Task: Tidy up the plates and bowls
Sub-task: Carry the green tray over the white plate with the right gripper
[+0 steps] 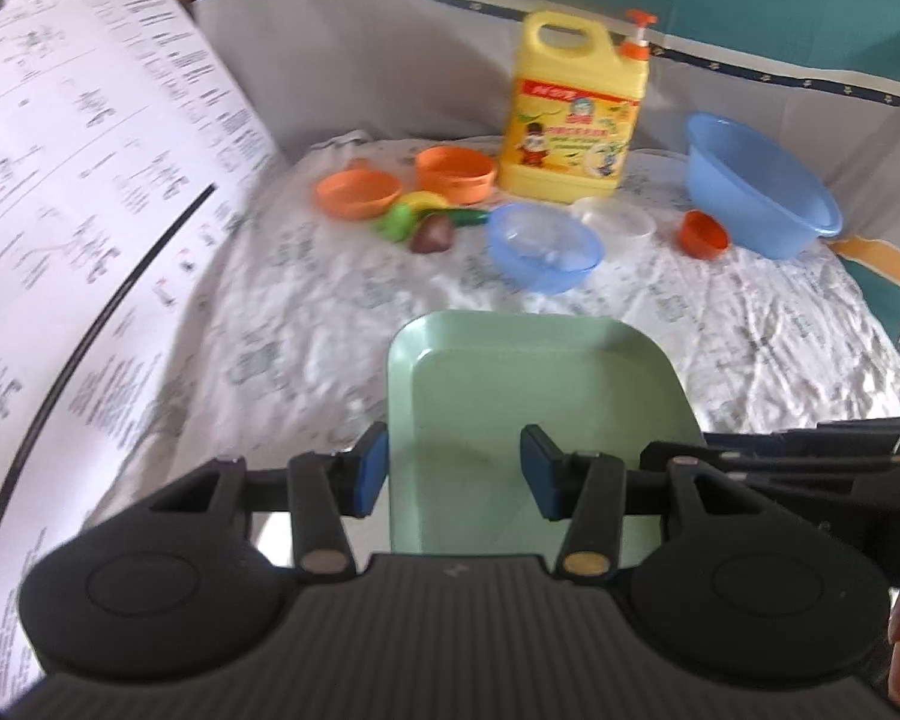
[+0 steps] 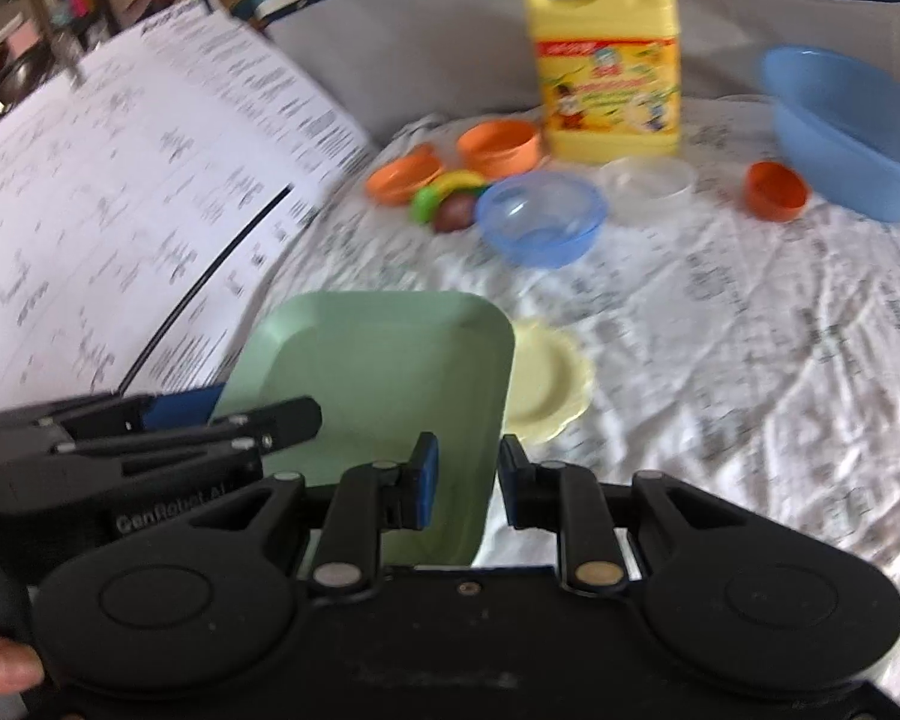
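Observation:
A pale green square plate (image 1: 528, 384) hangs between my two grippers, above the white patterned cloth. My left gripper (image 1: 453, 471) straddles its left rim, one blue pad outside the edge and the other over the plate, and is shut on it. In the right wrist view the left gripper (image 2: 240, 414) clamps that same rim from the side. My right gripper (image 2: 465, 480) is shut on the right rim of the green plate (image 2: 378, 372); it also shows as the right gripper (image 1: 678, 456) in the left wrist view. A cream scalloped plate (image 2: 549, 384) lies on the cloth, partly hidden under the green plate.
At the back stand a yellow detergent jug (image 1: 576, 114), two orange bowls (image 1: 453, 171), toy fruit (image 1: 417, 219), a clear blue bowl (image 1: 543, 246), a clear tub (image 1: 618, 222), a small orange cup (image 1: 702, 234) and a big blue basin (image 1: 756, 180). A large printed sheet (image 1: 78, 210) rises on the left.

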The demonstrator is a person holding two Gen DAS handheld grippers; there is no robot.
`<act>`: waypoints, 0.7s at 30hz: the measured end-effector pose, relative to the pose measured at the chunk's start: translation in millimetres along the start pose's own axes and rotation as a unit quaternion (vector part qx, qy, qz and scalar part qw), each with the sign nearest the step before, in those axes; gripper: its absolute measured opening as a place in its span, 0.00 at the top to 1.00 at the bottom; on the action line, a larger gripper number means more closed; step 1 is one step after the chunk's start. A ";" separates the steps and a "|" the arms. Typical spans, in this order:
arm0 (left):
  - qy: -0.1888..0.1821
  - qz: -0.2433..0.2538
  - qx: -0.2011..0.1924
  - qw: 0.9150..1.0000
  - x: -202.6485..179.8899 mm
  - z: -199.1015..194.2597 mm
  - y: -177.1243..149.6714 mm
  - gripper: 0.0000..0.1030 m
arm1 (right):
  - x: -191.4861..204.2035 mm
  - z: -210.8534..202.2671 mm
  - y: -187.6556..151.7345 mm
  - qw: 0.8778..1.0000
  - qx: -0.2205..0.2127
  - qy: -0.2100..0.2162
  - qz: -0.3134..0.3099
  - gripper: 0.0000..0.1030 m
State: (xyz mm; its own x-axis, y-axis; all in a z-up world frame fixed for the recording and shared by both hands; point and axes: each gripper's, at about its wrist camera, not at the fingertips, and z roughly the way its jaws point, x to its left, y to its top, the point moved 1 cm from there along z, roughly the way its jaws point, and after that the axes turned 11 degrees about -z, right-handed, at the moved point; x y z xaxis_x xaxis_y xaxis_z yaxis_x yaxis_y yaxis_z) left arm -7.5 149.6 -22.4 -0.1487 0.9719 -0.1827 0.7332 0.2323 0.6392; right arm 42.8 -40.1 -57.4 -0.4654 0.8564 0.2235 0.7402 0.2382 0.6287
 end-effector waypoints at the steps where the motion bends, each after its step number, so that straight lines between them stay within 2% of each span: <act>1: 0.003 -0.002 0.001 1.000 5.8 -1.2 -2.8 0.55 | 6.3 3.0 -1.8 1.000 0.004 0.003 -0.006 0.79; 10: 0.018 -0.021 0.025 0.999 47.6 1.8 -29.7 0.55 | 38.8 20.8 -12.6 0.998 0.029 0.028 -0.039 0.79; 21: 0.023 -0.006 0.037 0.999 56.4 14.0 -44.7 0.55 | 46.3 38.7 -22.9 0.996 0.060 0.028 -0.056 0.79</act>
State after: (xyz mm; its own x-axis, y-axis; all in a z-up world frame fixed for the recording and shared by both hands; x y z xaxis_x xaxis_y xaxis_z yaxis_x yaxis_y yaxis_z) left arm -39.3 193.5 -71.8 -0.1857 0.9704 -0.1546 0.7781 0.2413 0.5799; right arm 23.1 11.9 -90.3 -0.5719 0.7954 0.2007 0.7334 0.3863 0.5593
